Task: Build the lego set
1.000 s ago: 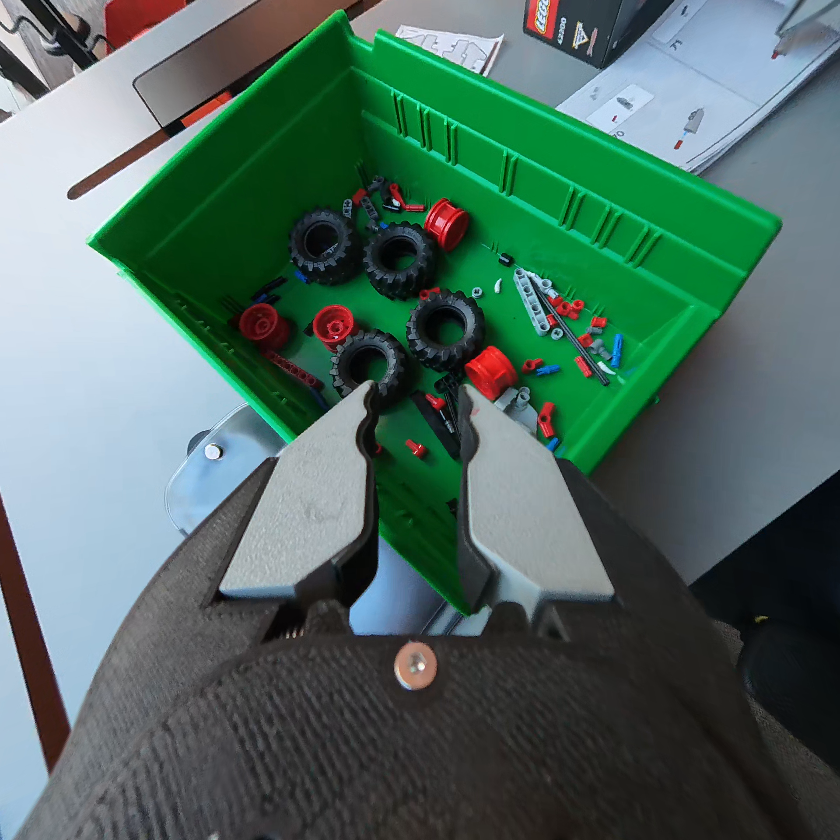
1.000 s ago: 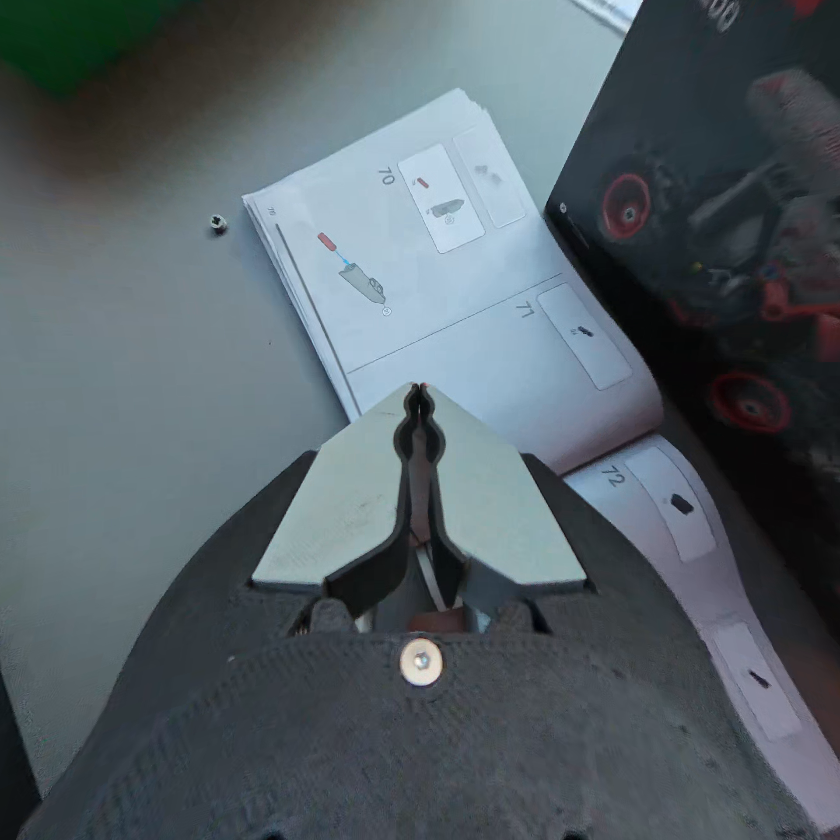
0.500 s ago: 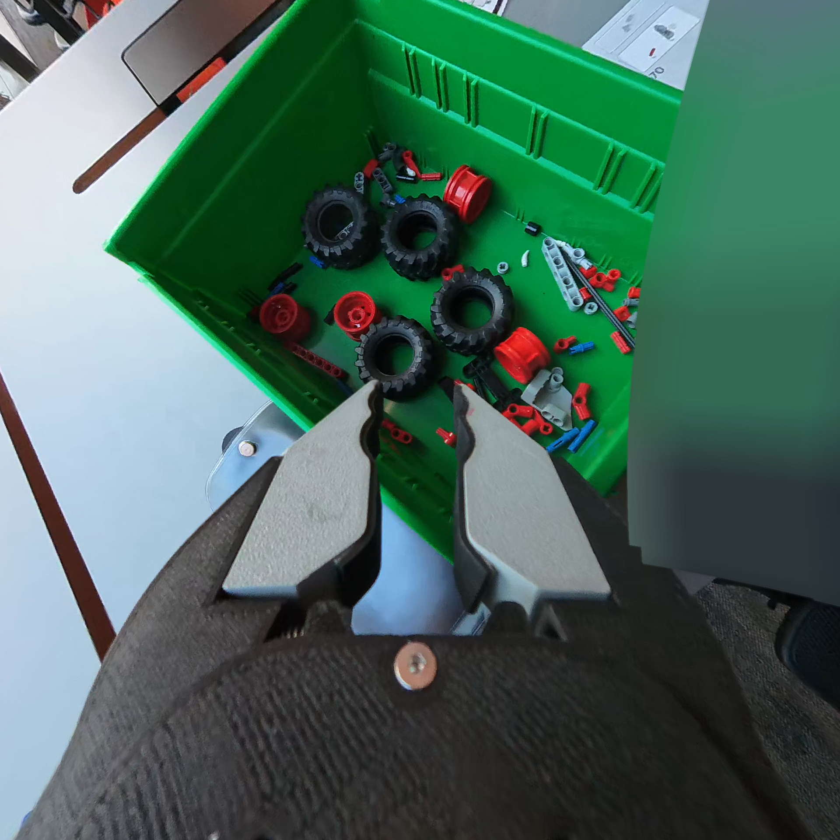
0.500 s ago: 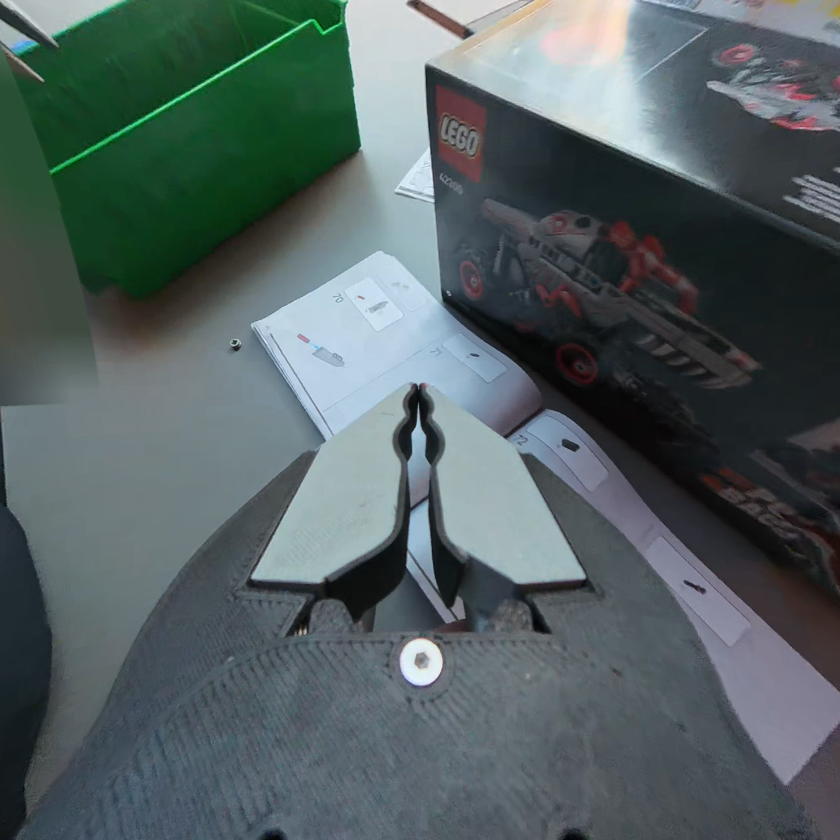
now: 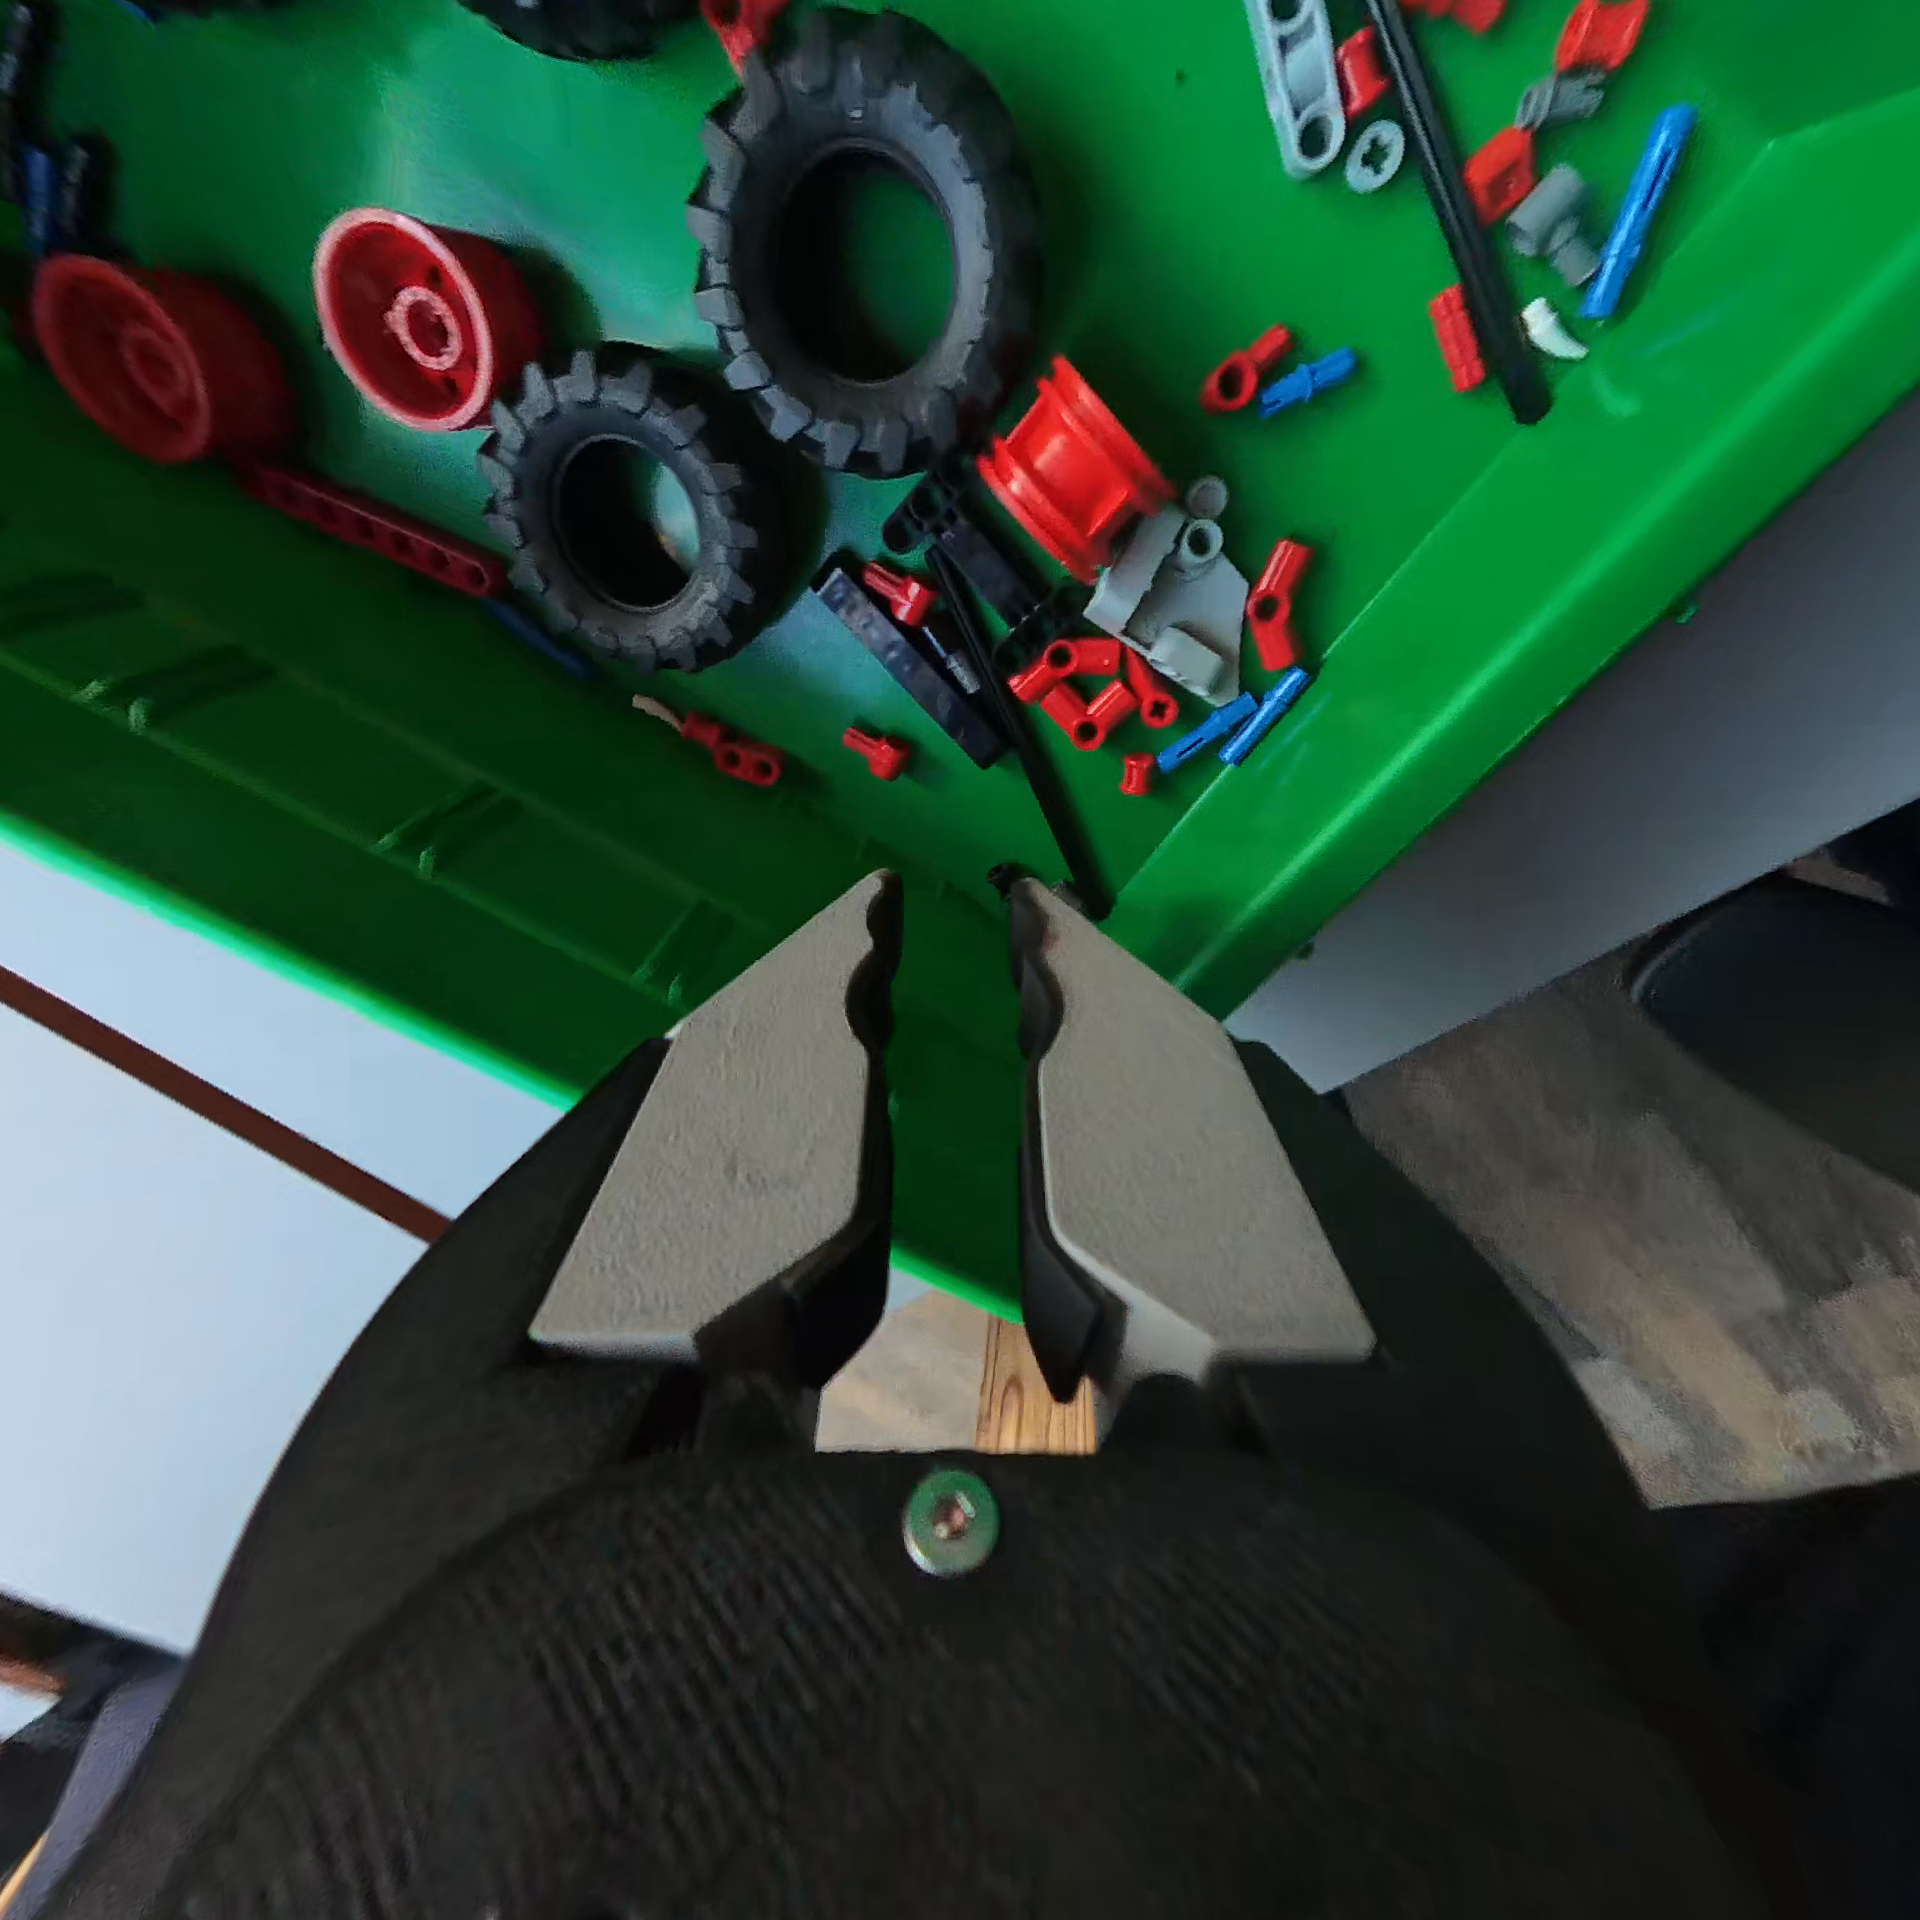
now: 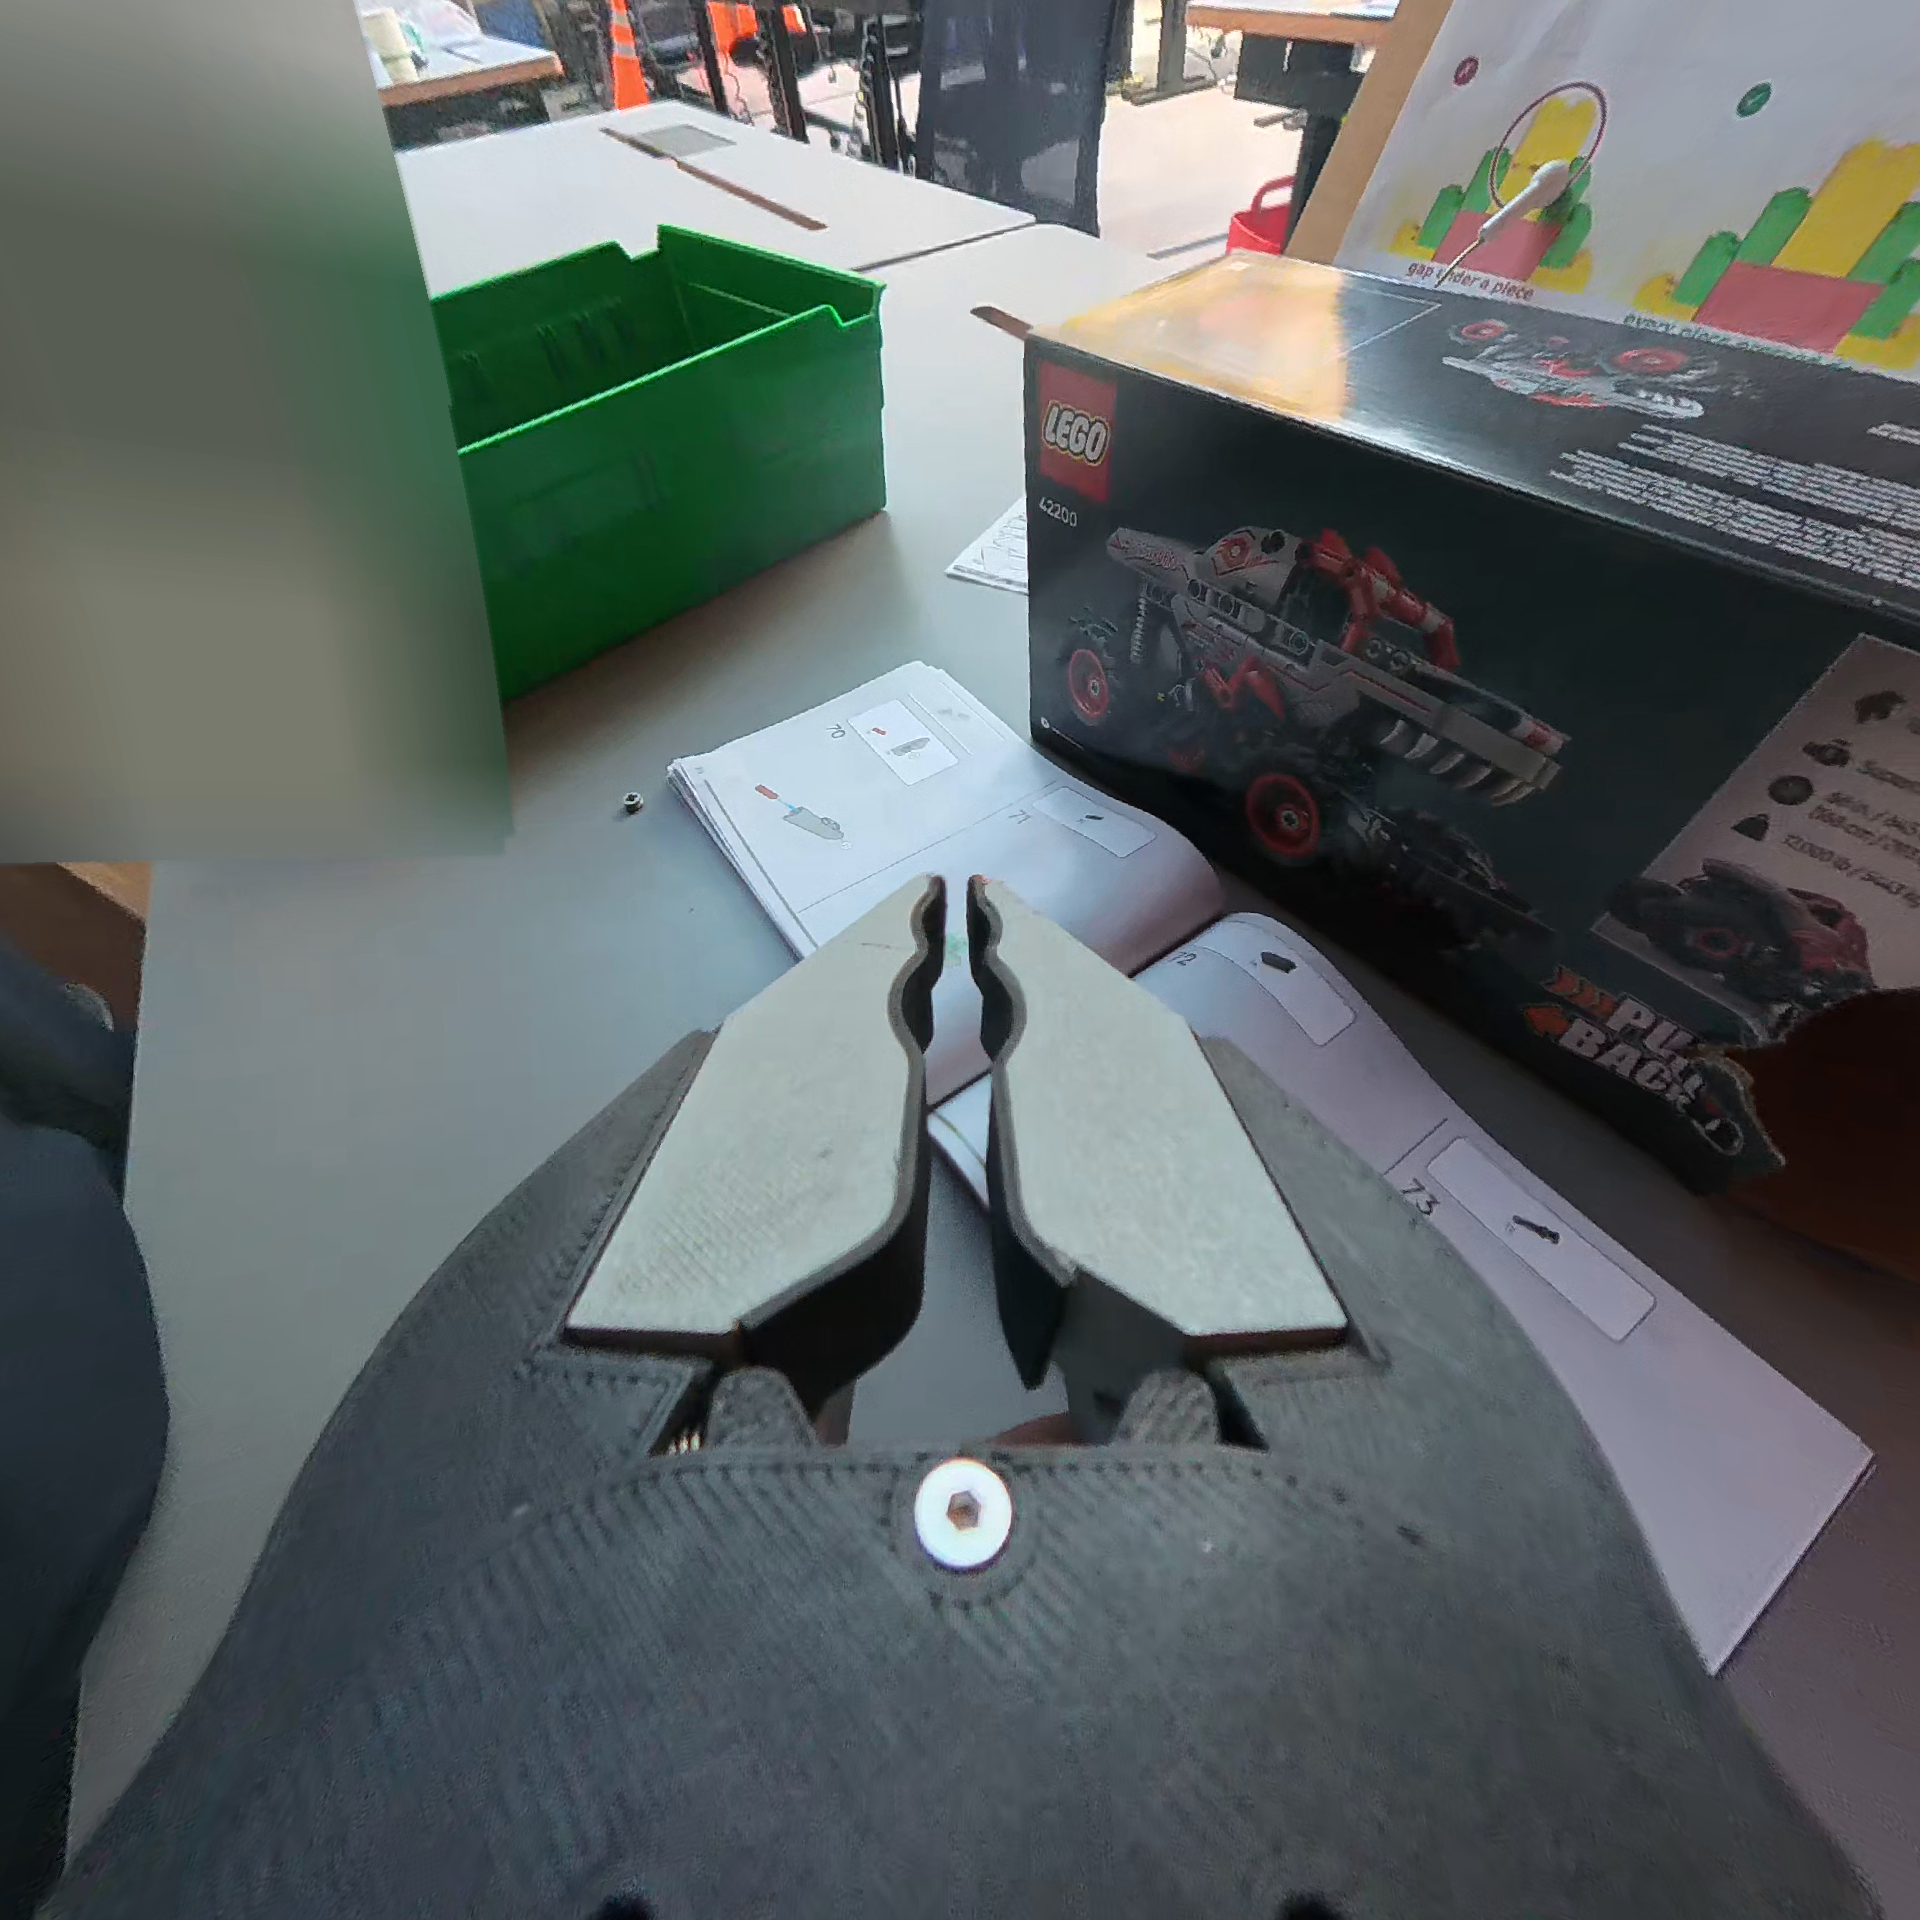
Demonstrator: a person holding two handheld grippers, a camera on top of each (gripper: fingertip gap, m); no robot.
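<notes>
Grey table [image 6: 343,1039] carries a green bin [image 5: 1455,582] of tyres [image 5: 868,223] and small parts, filling the upper frame above the empty, parted left gripper [image 5: 951,894]. Right gripper [image 6: 956,888], slightly parted and empty, hovers mid-frame over the booklet [image 6: 935,790] beside the box [image 6: 1455,644].

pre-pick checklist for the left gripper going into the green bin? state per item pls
1. Left gripper open, jaws apart, nothing between them: ok.
2. Left gripper inside the green bin: ok, tips sit over the near corner, by the end of the long black axle.
3. Target part isolated: not ok, the red connectors lie bunched against the grey piece and the axle.
4. Right gripper free: ok, jaws slightly apart, nothing held, above the instruction booklet.
5. Booklet open and readable from the right wrist view: ok.
6. Which part the current step needs: cannot tell.
</notes>
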